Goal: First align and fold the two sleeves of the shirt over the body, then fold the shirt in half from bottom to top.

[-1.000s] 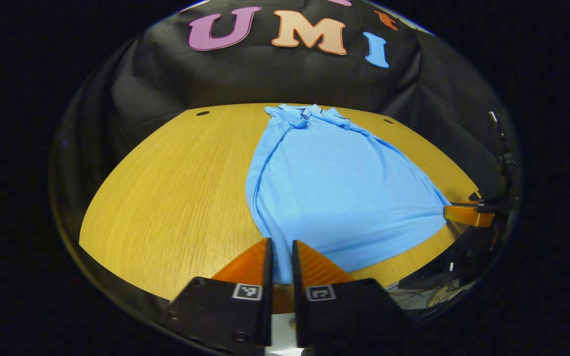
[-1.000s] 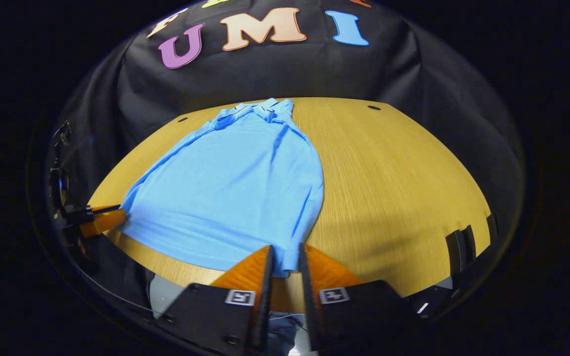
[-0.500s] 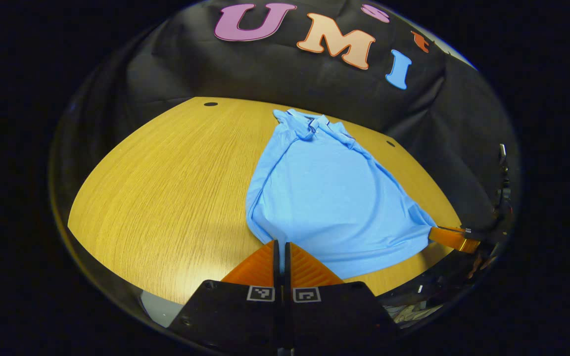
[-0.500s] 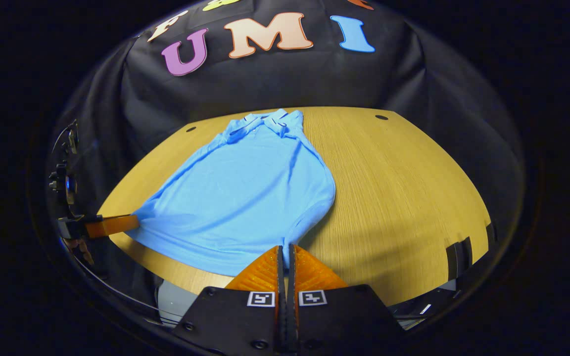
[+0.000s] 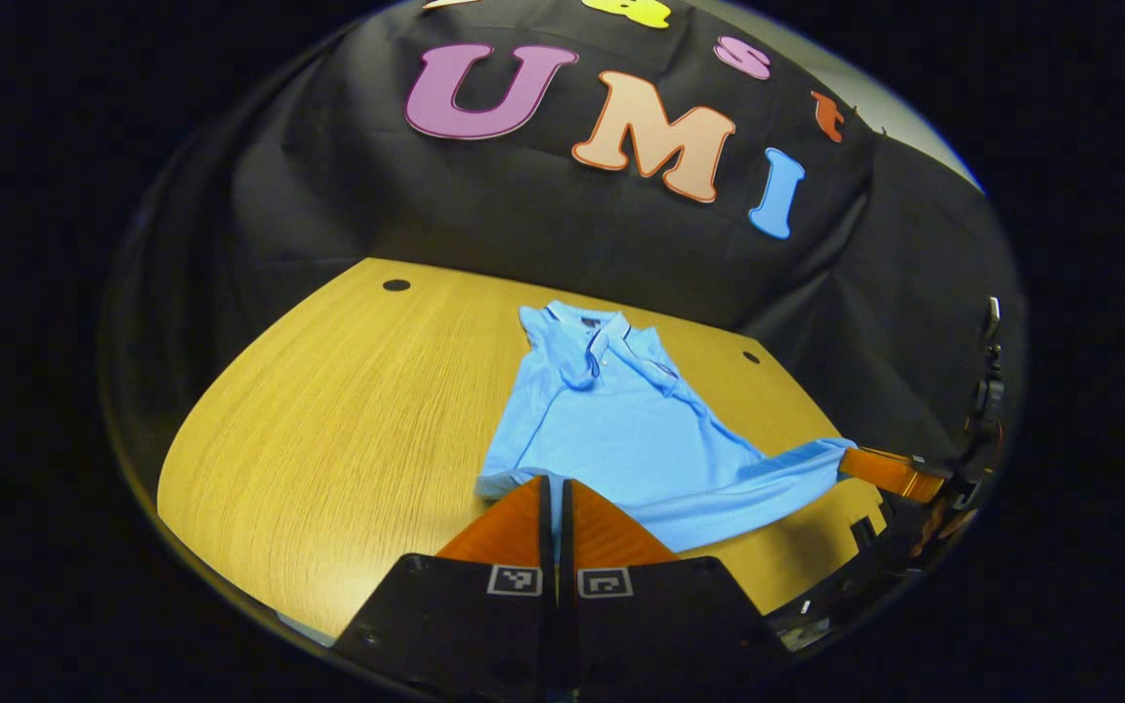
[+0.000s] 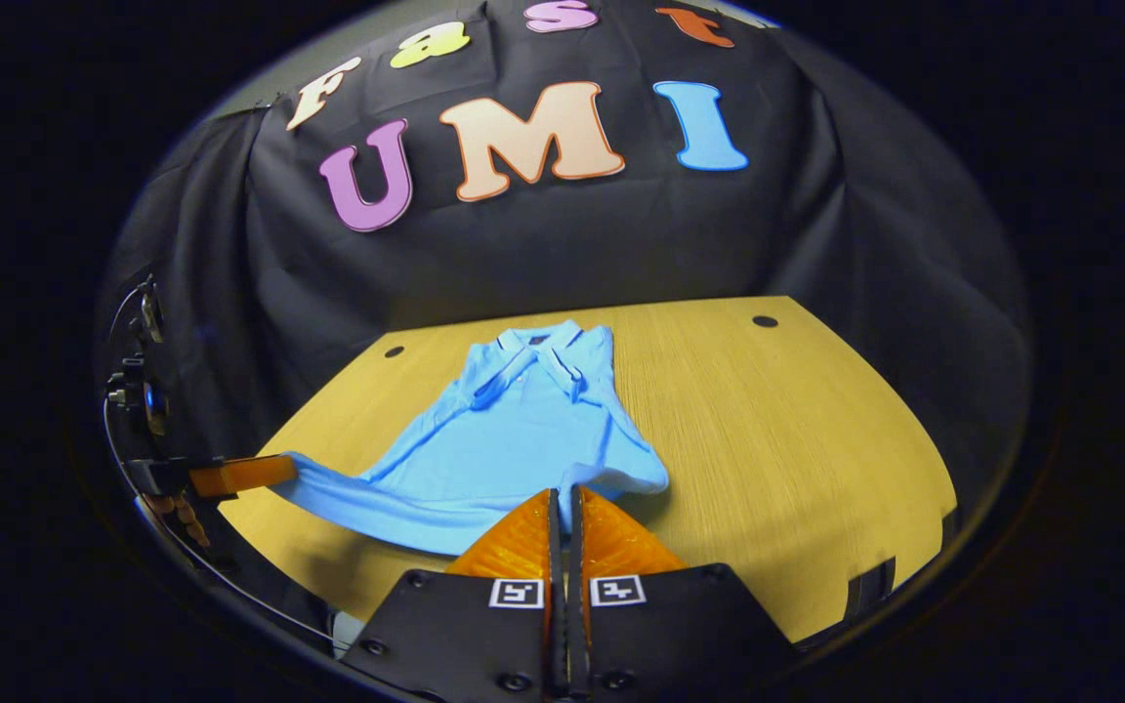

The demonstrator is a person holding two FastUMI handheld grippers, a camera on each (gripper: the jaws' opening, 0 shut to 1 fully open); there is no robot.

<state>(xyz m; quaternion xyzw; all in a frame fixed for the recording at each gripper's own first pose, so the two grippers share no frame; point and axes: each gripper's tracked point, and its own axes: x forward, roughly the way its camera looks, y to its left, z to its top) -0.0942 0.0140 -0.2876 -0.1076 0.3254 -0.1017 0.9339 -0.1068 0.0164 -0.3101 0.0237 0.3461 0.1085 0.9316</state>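
Note:
A light blue polo shirt (image 5: pixel 621 430) (image 6: pixel 514 439) lies on the wooden table (image 5: pixel 328 410) (image 6: pixel 797 430), collar toward the far wall, sleeves folded in over the body. My left gripper (image 5: pixel 552 485) is shut on the hem's left corner, lifted off the table. My right gripper (image 6: pixel 563 496) is shut on the hem's right corner, also raised. The bottom edge hangs as a taut band between the two. In the left gripper view the right gripper (image 5: pixel 880 469) holds the hem at the far right; in the right gripper view the left gripper (image 6: pixel 240 474) holds it at the far left.
The black cloth wall (image 5: pixel 543 234) rises behind the table. Small dark holes (image 5: pixel 395 285) (image 6: pixel 765 321) sit near the table's far corners. Bare wood lies on either side of the shirt.
Both grippers closed on the hem corners, then rose and moved toward the collar, lifting the bottom edge off the table. The flat part of the shirt looks shorter.

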